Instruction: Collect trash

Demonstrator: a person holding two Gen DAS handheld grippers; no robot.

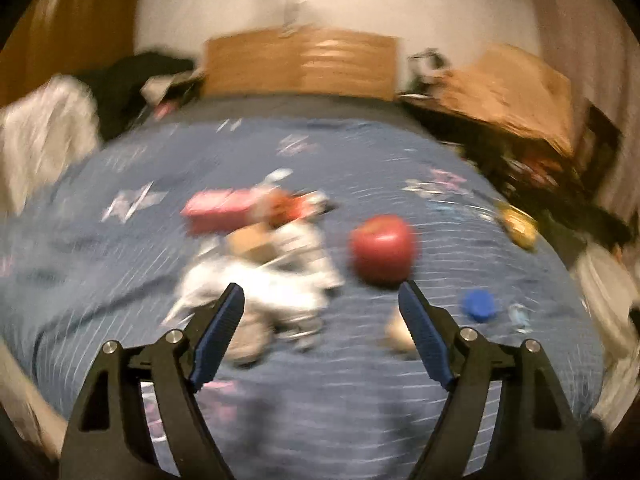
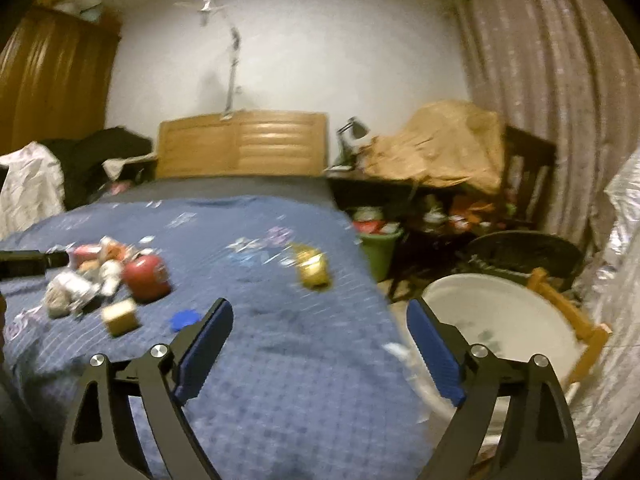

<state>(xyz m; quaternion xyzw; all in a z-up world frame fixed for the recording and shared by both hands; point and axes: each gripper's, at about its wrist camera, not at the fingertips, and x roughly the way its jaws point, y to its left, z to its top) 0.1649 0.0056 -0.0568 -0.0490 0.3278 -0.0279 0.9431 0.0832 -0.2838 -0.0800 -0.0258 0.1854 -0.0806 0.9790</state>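
Nearest the lens in both views are the grippers' own black arms and blue pads. The left gripper point(image 1: 321, 294) has its jaws spread wide with nothing between them; the same goes for the right gripper point(image 2: 320, 310), which hangs over the near edge of the blue bedspread point(image 2: 280, 380) and touches nothing.

The trash lies on that bedspread. In the left view a heap of crumpled wrappers point(image 1: 260, 280) sits just beyond the left finger at about 11 o'clock, with a pink box point(image 1: 220, 210) behind it. A red apple point(image 1: 382, 249) is at 1 o'clock, just past the right finger's tip. A blue cap point(image 1: 479, 305) lies at 3 o'clock, a small tan piece point(image 1: 398, 332) lies just inside the right finger, and a yellow wrapper point(image 1: 518, 224) sits farther off at 2 o'clock. The picture is badly smeared, so finer detail cannot be told.

From the right view a white basin point(image 2: 500, 320) stands on the floor beside the bed at 3 o'clock, and a green bin point(image 2: 378, 250) stands farther back at 1 o'clock.

Judging by the empty jaws, this is the approach before a pick. Next, the left gripper would need to drop onto the heap and close, while the right could take the cap or the yellow wrapper; which vessel receives the trash is not clear
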